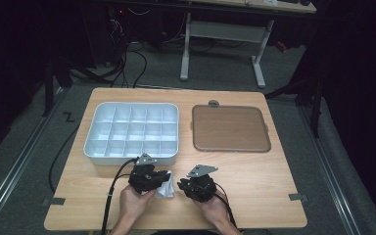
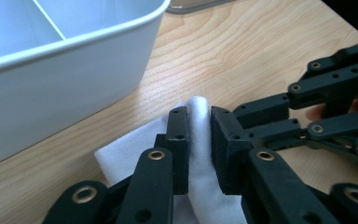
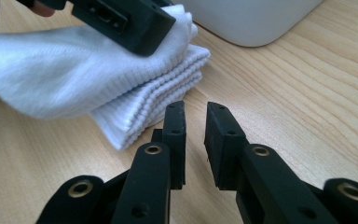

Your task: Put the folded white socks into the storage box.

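Observation:
A folded white ribbed sock (image 1: pixel 166 190) lies on the wooden table just in front of the white compartment tray (image 1: pixel 132 159). My left gripper (image 2: pixel 199 116) is shut on a raised fold of the sock (image 2: pixel 130 147), and its jaw presses on the sock (image 3: pixel 65 70) in the right gripper view. My right gripper (image 3: pixel 196 109) hovers low beside the sock's ribbed edge with its jaws only slightly apart and nothing between them. In the high view the left gripper (image 1: pixel 160 183) and the right gripper (image 1: pixel 182 185) face each other across the sock.
The white tray (image 2: pixel 65 84) has several empty compartments and stands close behind the sock. A brown flat lid (image 1: pixel 230 128) lies to the tray's right. Bare wood (image 1: pixel 264 181) stretches to the right of my hands. The front table edge is near the person's wrists.

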Action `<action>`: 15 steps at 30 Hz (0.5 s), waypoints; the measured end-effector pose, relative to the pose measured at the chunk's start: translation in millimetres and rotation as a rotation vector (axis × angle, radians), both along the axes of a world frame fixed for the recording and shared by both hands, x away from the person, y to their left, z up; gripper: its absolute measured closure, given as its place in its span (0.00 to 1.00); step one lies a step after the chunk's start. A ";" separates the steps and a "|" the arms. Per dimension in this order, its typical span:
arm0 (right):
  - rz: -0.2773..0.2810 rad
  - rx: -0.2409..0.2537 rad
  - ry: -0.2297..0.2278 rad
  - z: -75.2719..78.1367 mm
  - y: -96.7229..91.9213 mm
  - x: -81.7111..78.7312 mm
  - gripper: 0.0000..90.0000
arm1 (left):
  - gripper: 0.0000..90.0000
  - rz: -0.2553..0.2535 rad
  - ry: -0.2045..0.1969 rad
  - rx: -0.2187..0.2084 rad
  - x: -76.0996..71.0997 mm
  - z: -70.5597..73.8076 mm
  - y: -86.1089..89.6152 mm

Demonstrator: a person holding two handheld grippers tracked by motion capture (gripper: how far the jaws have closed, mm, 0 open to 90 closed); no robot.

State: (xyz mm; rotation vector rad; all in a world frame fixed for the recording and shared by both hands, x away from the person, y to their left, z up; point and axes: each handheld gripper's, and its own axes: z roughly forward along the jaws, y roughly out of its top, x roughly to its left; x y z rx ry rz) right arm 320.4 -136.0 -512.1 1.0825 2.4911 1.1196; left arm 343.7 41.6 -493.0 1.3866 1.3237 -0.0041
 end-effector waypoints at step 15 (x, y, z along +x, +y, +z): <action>0.086 0.004 -0.098 29.0 11.8 -32.6 0.82 | 0.80 0.040 0.028 0.011 6.3 -3.0 -1.9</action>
